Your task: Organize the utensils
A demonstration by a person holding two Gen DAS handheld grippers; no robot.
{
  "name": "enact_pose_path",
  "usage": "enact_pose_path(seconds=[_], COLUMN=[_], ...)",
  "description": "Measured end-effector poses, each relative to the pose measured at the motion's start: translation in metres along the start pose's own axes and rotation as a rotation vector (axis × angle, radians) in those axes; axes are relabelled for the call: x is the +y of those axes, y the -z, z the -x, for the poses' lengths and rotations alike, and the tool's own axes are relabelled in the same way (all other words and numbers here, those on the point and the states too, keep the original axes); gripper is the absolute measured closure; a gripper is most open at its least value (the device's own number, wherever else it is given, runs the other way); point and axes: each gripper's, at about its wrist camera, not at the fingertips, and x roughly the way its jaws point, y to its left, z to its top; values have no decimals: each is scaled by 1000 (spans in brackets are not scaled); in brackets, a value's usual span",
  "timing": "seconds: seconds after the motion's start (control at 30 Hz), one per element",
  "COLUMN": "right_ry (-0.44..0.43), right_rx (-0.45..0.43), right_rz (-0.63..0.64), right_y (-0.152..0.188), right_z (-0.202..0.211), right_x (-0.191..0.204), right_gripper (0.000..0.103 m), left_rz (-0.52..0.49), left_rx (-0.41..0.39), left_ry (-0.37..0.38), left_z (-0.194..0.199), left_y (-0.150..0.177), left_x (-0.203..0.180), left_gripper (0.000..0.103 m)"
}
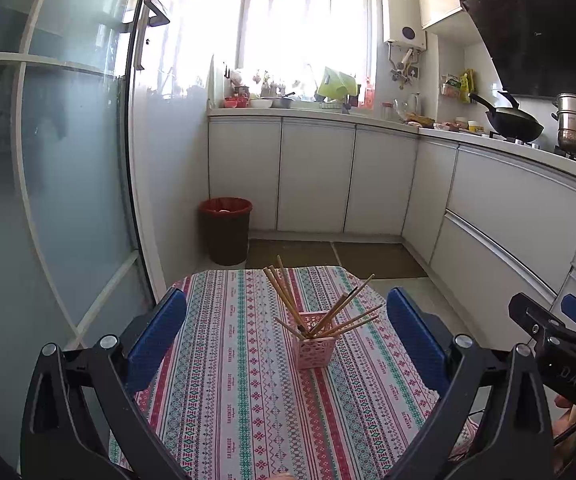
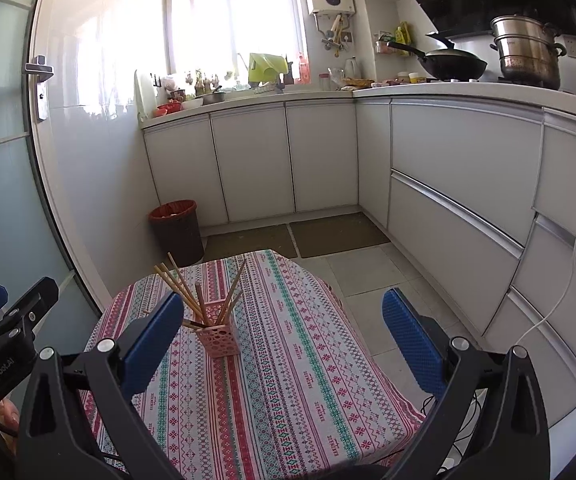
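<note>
The pink holder (image 1: 314, 347) is stood upright near the middle of the cloth-covered counter (image 1: 223, 400), and the chopsticks (image 1: 288, 300) are held in it, long axes fanned upward and outward. The holder is framed directly ahead of the left gripper (image 1: 285, 336), whose jaws are spread and empty. The right gripper (image 2: 283, 340) is likewise spread; the holder is offset toward its left jaw. The left gripper is judged better aligned.

Home kitchen: wok (image 2: 454, 65), cabinets (image 2: 253, 160).
</note>
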Motion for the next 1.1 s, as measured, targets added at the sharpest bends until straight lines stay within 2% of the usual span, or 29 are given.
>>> enact_pose_path(seconds=[0.43, 0.6, 0.8, 0.97, 1.1], right_ry=[-9, -11, -12, -16, -23], right_rx=[11, 17, 25, 36, 39], right_rz=[-9, -5, -6, -14, -12], right_y=[2, 2, 3, 3, 3], right_z=[-1, -3, -5, -7, -8], right_x=[-1, -2, -1, -2, -3], right_gripper=[6, 6, 6, 6, 6], left_rz=[-6, -4, -21, -74, -109], left_rx=[6, 44, 21, -36, -48], left_ry=[-25, -11, -16, -9, -2], left_z=[1, -4, -1, 9, 10], left_y=[1, 2, 4, 3, 4], left_x=[-3, -5, -9, -16, -22], left_gripper=[7, 7, 7, 15, 15])
